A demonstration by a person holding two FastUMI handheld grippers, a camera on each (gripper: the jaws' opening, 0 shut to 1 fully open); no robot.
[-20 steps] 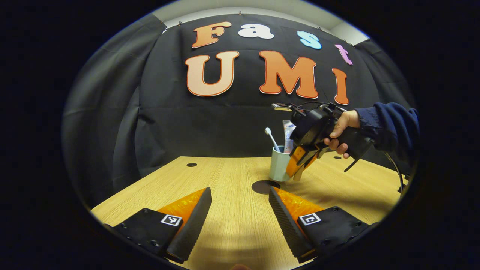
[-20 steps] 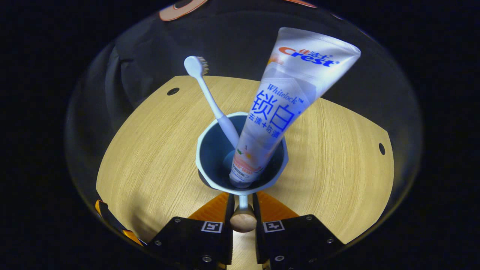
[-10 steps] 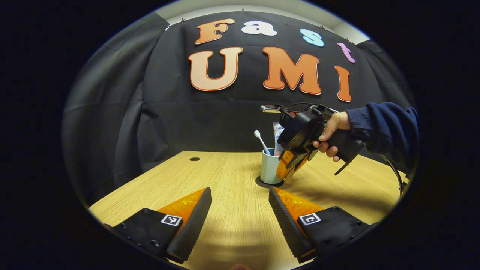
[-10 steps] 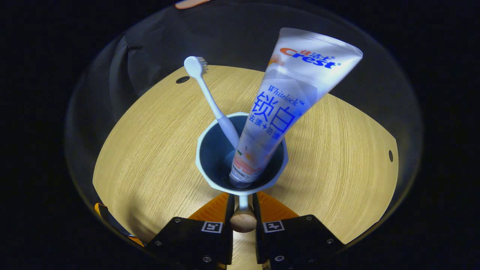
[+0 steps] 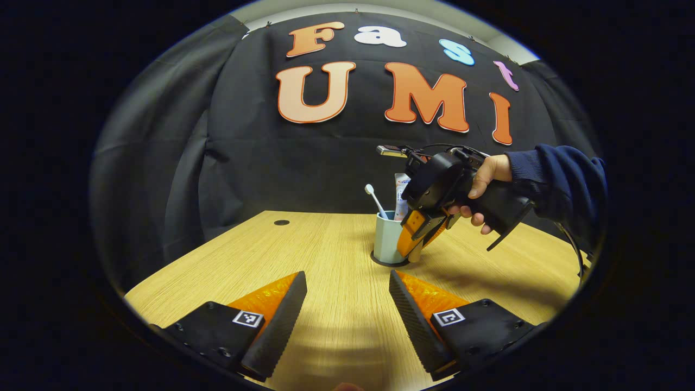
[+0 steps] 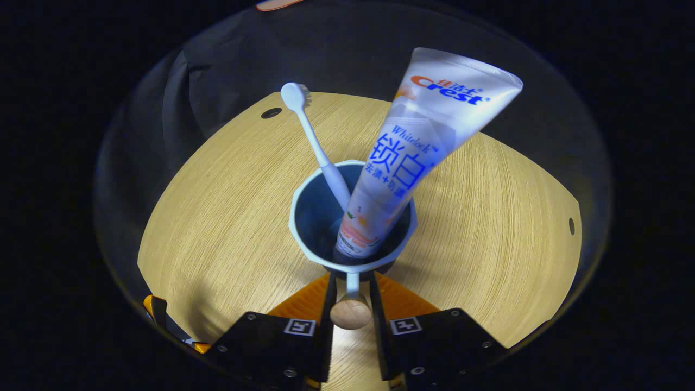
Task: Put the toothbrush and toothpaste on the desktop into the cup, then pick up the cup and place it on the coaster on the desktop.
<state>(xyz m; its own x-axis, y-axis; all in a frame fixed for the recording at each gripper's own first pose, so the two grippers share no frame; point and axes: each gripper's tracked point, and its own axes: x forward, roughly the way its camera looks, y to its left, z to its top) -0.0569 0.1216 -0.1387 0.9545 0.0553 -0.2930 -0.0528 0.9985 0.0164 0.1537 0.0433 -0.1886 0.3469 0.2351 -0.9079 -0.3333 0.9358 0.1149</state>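
Cup now on coaster (right hand-held gripper at handle), desk hole behind

Cup on coaster (toothbrush inside), tongs gripping

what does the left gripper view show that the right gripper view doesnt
Left gripper view: the cup's base on the dark coaster, the hand and sleeve holding the right tool, and the open left tool.

Right gripper view: the cup's inside, and the fingers around its wooden-knobbed handle.

Both: cup, toothbrush, toothpaste, desktop.
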